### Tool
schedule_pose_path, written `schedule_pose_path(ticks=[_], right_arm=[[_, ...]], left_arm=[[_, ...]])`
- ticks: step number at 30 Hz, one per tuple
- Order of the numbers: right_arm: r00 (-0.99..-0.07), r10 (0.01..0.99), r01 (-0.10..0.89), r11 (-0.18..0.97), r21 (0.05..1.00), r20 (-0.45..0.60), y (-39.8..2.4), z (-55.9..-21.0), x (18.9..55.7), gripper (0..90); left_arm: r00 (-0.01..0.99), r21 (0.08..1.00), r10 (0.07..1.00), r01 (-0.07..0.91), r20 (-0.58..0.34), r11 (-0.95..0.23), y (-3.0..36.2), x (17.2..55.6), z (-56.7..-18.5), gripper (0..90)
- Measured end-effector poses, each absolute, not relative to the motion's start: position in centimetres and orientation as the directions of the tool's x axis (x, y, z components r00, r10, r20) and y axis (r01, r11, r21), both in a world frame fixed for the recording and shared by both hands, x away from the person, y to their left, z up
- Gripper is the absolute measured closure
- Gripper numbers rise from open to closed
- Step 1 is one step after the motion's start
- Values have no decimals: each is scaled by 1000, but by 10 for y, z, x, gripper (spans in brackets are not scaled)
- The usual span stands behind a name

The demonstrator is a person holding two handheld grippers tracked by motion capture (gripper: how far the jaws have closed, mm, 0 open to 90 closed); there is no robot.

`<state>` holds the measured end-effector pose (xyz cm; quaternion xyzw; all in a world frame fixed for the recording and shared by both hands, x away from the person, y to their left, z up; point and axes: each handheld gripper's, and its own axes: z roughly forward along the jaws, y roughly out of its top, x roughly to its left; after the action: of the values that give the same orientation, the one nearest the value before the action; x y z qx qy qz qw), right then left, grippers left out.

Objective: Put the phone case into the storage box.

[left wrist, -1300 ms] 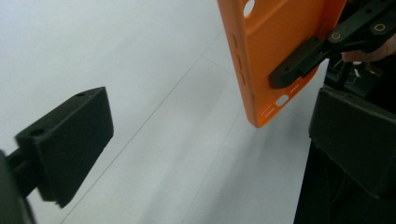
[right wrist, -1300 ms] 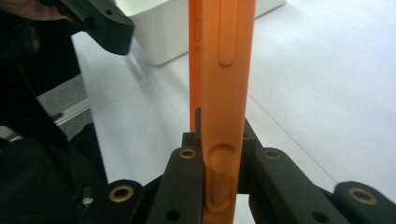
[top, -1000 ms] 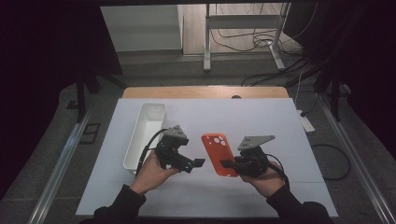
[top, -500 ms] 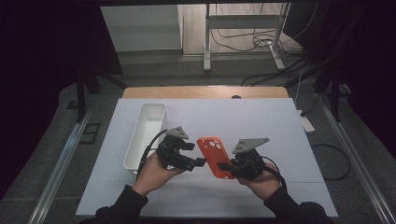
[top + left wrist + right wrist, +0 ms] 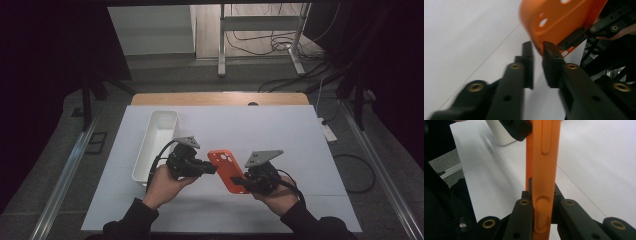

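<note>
An orange phone case point(image 5: 227, 167) hangs just above the white table point(image 5: 280, 135), held between both hands. My right gripper point(image 5: 239, 181) is shut on its near lower end. In the right gripper view the case point(image 5: 544, 157) stands edge-on between the two jaws point(image 5: 541, 192). My left gripper point(image 5: 212, 169) reaches in from the left and its jaws have just been closing on the case's upper left rim. In the left gripper view the orange rim point(image 5: 559, 20) sits pinched at the tips point(image 5: 537, 50), so this gripper is shut on the case too.
A long white tray point(image 5: 157, 135) lies at the left of the table, just beyond my left hand; its corner point(image 5: 499, 135) also shows in the right gripper view. A wooden edge point(image 5: 220, 98) borders the table's far side, with metal rails along both sides.
The right hand has carried the case leftward to the left gripper. The left jaws, wide apart a second ago, have closed onto the case's rim.
</note>
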<state>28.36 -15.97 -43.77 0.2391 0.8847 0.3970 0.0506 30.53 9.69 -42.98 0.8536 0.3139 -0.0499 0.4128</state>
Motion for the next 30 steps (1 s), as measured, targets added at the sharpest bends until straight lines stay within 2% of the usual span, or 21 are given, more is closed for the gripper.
schedule_pose_path(ticks=[1, 4, 12, 16, 22, 28, 29, 30], right_arm=[[-882, 462, 379, 576, 724, 95, -159, -438, 283, 843], [-886, 457, 371, 589, 718, 83, -156, -440, 282, 839], [-885, 459, 375, 595, 711, 82, -154, -441, 282, 831], [-885, 461, 372, 601, 708, 73, -153, -443, 282, 816], [-885, 458, 370, 593, 715, 78, -150, -444, 282, 732], [-888, 456, 360, 600, 714, 64, -148, -447, 282, 540], [-888, 456, 360, 600, 714, 64, -148, -447, 282, 540], [-886, 460, 361, 597, 716, 63, -147, -447, 283, 468]], left_arm=[[794, 669, 498, 582, -347, -462, 97, 306, -430, 860], [776, 654, 502, 611, -382, -447, 99, 308, -432, 884], [756, 645, 511, 636, -409, -423, 101, 307, -430, 893], [737, 647, 501, 659, -453, -384, 101, 308, -431, 894], [724, 647, 499, 672, -475, -359, 98, 307, -431, 894], [717, 643, 510, 679, -476, -355, 96, 307, -432, 893], [717, 643, 510, 679, -476, -355, 96, 307, -432, 893], [714, 641, 517, 681, -472, -355, 96, 307, -432, 893]])
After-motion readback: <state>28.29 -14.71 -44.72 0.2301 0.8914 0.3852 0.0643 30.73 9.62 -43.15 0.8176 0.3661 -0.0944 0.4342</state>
